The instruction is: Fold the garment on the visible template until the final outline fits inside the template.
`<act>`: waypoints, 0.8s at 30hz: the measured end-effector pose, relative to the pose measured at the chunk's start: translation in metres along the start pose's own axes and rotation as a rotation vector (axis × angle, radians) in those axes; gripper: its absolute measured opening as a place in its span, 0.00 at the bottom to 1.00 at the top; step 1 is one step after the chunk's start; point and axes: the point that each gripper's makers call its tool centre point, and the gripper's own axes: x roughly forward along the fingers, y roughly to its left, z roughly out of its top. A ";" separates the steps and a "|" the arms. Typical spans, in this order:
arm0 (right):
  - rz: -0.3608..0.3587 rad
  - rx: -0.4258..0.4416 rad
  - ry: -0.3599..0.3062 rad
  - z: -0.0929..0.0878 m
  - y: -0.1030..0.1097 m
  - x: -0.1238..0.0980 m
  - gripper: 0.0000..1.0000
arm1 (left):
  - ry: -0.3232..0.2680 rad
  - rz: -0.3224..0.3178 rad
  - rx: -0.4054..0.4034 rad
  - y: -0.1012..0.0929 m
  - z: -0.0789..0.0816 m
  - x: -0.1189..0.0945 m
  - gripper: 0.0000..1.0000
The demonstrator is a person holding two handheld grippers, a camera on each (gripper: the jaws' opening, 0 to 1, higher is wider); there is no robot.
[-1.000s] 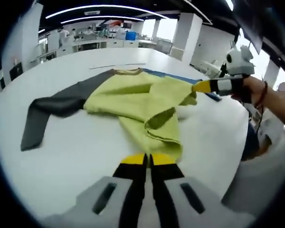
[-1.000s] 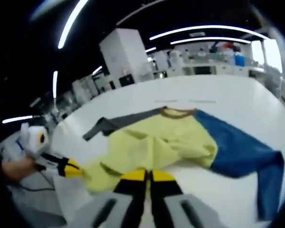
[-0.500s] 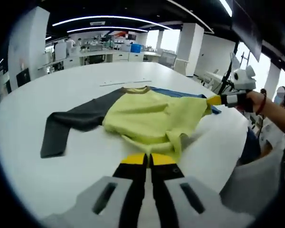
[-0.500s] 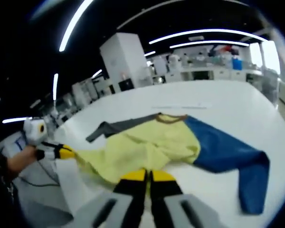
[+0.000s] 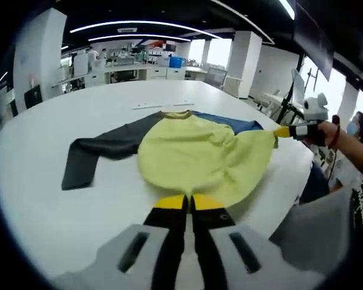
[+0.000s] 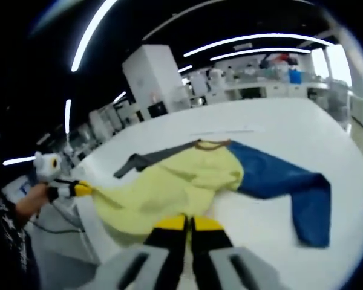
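A long-sleeved garment lies on the white table [image 5: 42, 181], with a yellow body [image 5: 193, 157], a dark grey sleeve [image 5: 100, 154] and a blue sleeve [image 5: 230, 124]. My left gripper [image 5: 188, 202] is shut on the yellow hem at the near edge. My right gripper [image 5: 283, 132], held by a hand, is shut on the hem's far corner. In the right gripper view the right gripper [image 6: 188, 222] pinches the hem, and the left gripper [image 6: 83, 189] holds the other corner. The yellow body [image 6: 169, 187], grey sleeve [image 6: 148, 160] and blue sleeve [image 6: 284, 181] lie spread out there.
A thin line [image 5: 163, 106] marks the table just beyond the collar. The table's rounded edge [image 5: 290, 181] runs close under the stretched hem. A person's hand and arm [image 5: 345, 145] reach in from the right. Benches and a pillar [image 5: 242, 57] stand far behind.
The crumpled yellow body has been pulled out flat. The two grippers have drawn apart with the hem stretched between them, toward the table's edge. Both sleeves now lie more spread.
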 end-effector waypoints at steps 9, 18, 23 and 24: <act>-0.006 -0.068 0.043 -0.016 0.007 -0.012 0.00 | 0.038 0.007 -0.032 0.006 -0.015 -0.012 0.00; -0.014 -0.149 0.095 -0.035 0.014 -0.020 0.00 | 0.105 -0.004 -0.007 0.004 -0.033 -0.016 0.00; -0.027 -0.219 0.144 -0.052 0.016 -0.022 0.00 | 0.147 -0.001 0.005 0.004 -0.046 -0.016 0.00; -0.028 -0.232 0.157 -0.056 0.016 -0.022 0.00 | 0.153 -0.001 0.003 0.005 -0.048 -0.016 0.00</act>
